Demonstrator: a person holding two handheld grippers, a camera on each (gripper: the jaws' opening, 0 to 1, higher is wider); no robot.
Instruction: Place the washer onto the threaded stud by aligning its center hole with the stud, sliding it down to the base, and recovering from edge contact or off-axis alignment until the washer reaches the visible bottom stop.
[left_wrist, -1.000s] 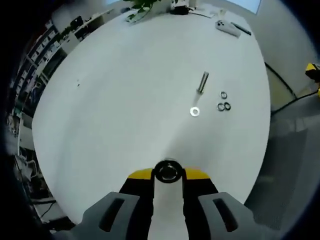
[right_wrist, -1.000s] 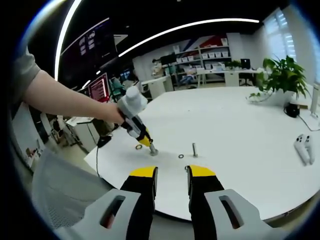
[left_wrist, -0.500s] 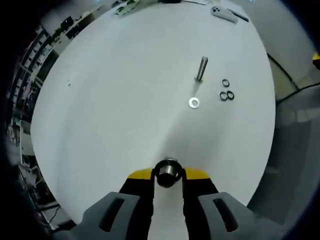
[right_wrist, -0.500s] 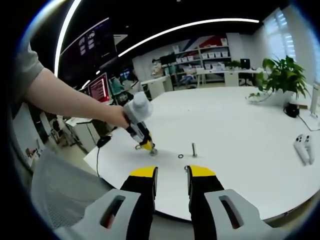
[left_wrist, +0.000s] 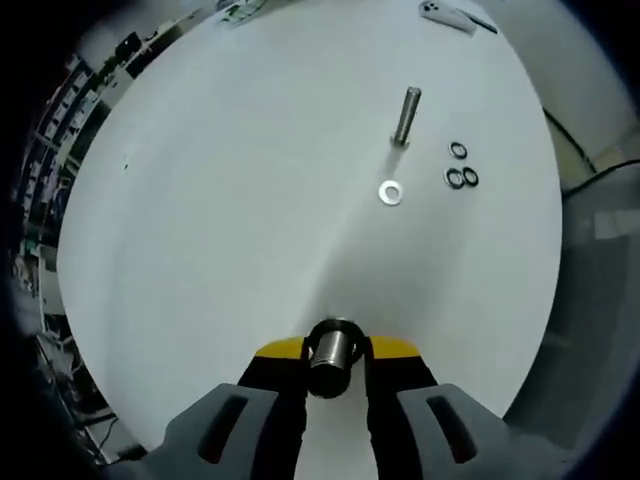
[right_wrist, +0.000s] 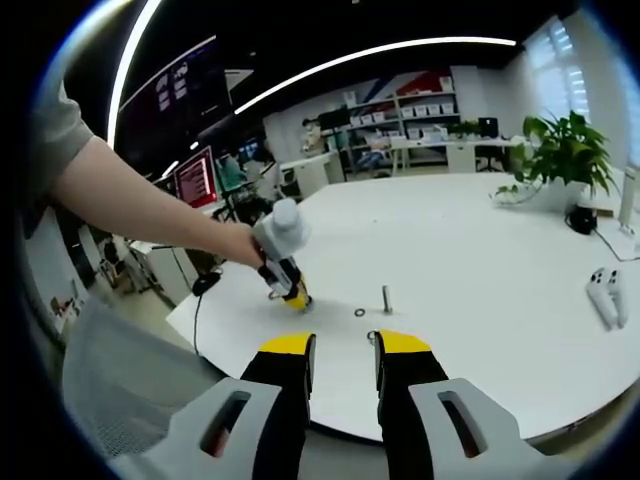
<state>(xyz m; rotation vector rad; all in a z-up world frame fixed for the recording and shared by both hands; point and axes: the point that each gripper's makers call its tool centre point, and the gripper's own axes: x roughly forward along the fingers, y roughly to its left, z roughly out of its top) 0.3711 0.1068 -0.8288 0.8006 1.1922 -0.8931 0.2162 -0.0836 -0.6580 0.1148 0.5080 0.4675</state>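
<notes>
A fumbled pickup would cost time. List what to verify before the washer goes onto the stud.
1. Stud upright: ok. The threaded stud stands on the white table.
2. Washer reachable: ok. The washer lies flat on the table near the stud's base, apart from it.
3. Washer on the stud: not ok, not yet placed.
4. Left gripper free: not ok. The left gripper is shut on a metal cylinder.
5. Right gripper free: ok. The right gripper is open and empty, off the table's near edge.
6. Washer hole matches the stud: cannot tell, too small.
</notes>
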